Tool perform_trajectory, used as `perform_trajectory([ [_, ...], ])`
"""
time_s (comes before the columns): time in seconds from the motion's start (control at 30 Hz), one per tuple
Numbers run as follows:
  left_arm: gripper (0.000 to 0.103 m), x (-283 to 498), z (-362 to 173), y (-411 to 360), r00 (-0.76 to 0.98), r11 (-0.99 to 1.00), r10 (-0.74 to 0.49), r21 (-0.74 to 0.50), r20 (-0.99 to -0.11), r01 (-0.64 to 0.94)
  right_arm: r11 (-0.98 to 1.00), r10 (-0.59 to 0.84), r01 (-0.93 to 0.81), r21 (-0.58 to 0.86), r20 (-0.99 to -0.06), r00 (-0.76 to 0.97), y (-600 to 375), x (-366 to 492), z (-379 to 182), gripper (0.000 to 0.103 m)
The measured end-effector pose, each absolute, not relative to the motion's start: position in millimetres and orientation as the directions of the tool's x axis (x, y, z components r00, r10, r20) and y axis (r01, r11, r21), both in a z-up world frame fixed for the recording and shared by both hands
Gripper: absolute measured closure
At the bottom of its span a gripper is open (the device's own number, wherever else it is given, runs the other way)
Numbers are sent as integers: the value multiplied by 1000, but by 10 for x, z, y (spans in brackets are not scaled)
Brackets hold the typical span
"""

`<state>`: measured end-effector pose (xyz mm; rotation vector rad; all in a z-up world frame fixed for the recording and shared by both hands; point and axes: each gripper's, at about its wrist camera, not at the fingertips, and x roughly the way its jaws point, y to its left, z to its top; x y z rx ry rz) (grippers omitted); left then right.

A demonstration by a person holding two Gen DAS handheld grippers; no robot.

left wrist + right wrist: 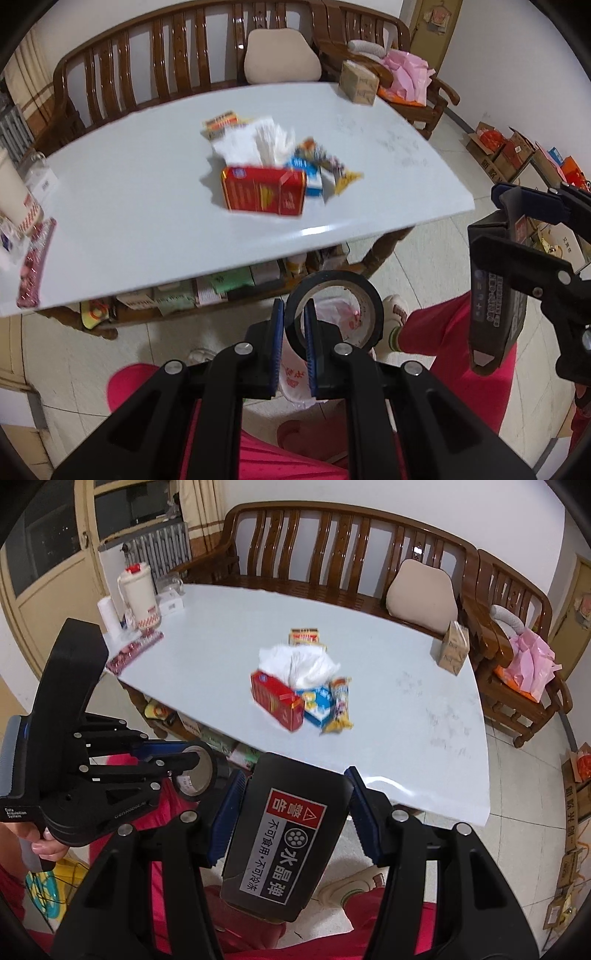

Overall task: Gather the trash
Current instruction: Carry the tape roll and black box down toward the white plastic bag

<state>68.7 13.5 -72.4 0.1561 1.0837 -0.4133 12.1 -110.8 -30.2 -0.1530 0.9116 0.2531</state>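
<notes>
Left wrist view: the left gripper (pixel 294 345) is clenched on the wall of a black tape roll (pixel 332 308), held off the worktop (pixel 147 206) at its 6 o'clock edge, above a white plastic bag (pixel 295 376) on the floor. The roll stands on edge, its hole facing the camera. At 3 o'clock the right gripper (pixel 517 258) carries a black pouch (pixel 495 295). More trash – a red box (pixel 264 190), tissue (pixel 258 142) and snack wrappers (pixel 328 171) – lies mid-worktop.

Right wrist view: the right gripper (pixel 295 812) is grasping the black pouch (pixel 284 834) across its width; the long axis runs along the fingers, far end toward 12 o'clock. The left gripper (pixel 177 764) with the tape roll (pixel 197 773) is at 9 o'clock.

Risk, as I judge it: the roll is pinched by one thin wall only – a jolt could swing it or drop it beside the bag. The pouch, gripped near one end, could slide out.
</notes>
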Motion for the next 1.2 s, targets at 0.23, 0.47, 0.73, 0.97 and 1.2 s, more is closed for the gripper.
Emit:
perform_trajectory([
  [0.23,91,551,-1197,52,342,908,-252,-98,-905,408,963,119,-266,-48,-807,579,-1110,-8,-735,48],
  [0.47,91,476,-1594,-5,293,907,-232,-98,-927,409,967,97,-252,-51,-834,543,-1102,-38,-1172,48],
  [0.73,91,456,-2086,-41,216,915,-210,-114,-954,387,975,91,-220,-23,-864,495,-1143,31,-1613,48],
  [0.97,91,513,-2514,-91,138,924,-190,-130,-972,360,985,85,-175,9,-898,431,-1212,146,-2092,48],
  [1.2,91,655,-2910,-121,48,932,-176,-151,-983,330,990,79,-134,31,-925,372,-1276,316,-2465,48],
])
